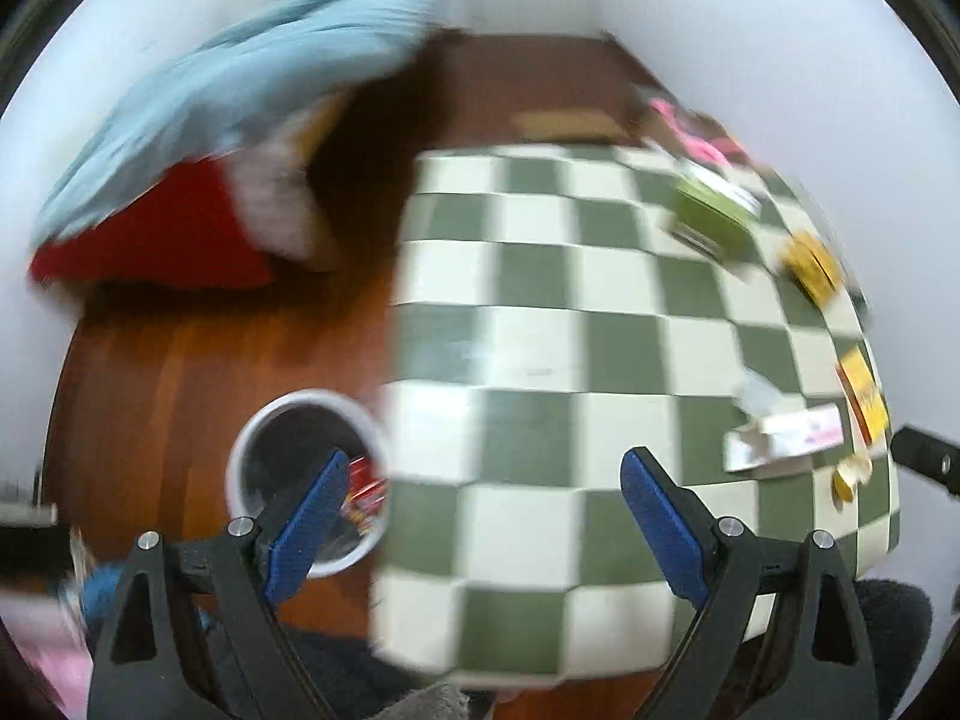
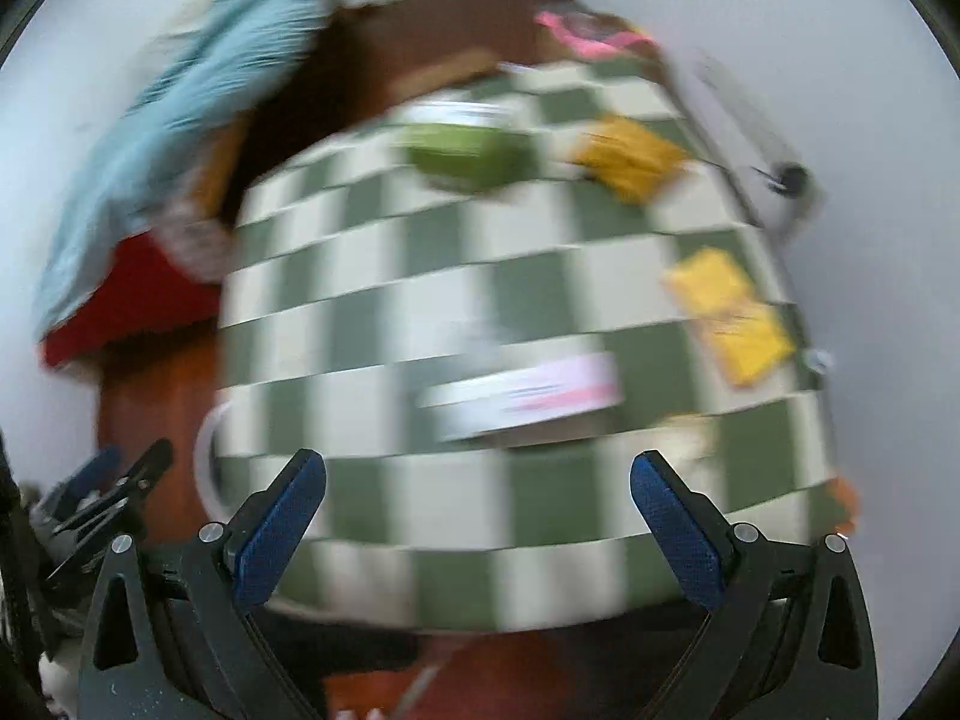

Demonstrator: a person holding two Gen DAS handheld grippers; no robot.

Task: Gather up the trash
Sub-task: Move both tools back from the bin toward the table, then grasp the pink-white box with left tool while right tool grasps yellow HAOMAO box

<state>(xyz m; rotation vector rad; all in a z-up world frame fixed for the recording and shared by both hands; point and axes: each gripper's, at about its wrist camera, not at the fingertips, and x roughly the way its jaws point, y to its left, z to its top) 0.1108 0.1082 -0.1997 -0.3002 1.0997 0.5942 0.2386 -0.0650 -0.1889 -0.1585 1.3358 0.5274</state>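
Two grippers, both w/ jaws spread wide, nothing between the pads: left gripper (image 1: 485, 474) and right gripper (image 2: 478, 477), both over the green/white checkered table (image 1: 540, 312). Frames motion-blurred. Trash on the table: white/pink carton (image 1: 783, 438) near its right edge, yellow packet (image 1: 864, 396) just beyond that at the edge, green box (image 1: 714, 210) and orange-yellow wrapper (image 1: 810, 264) toward the far right side. White bin (image 1: 240, 468) on the wood floor just left of the table; red wrapper (image 1: 366, 486) inside it.
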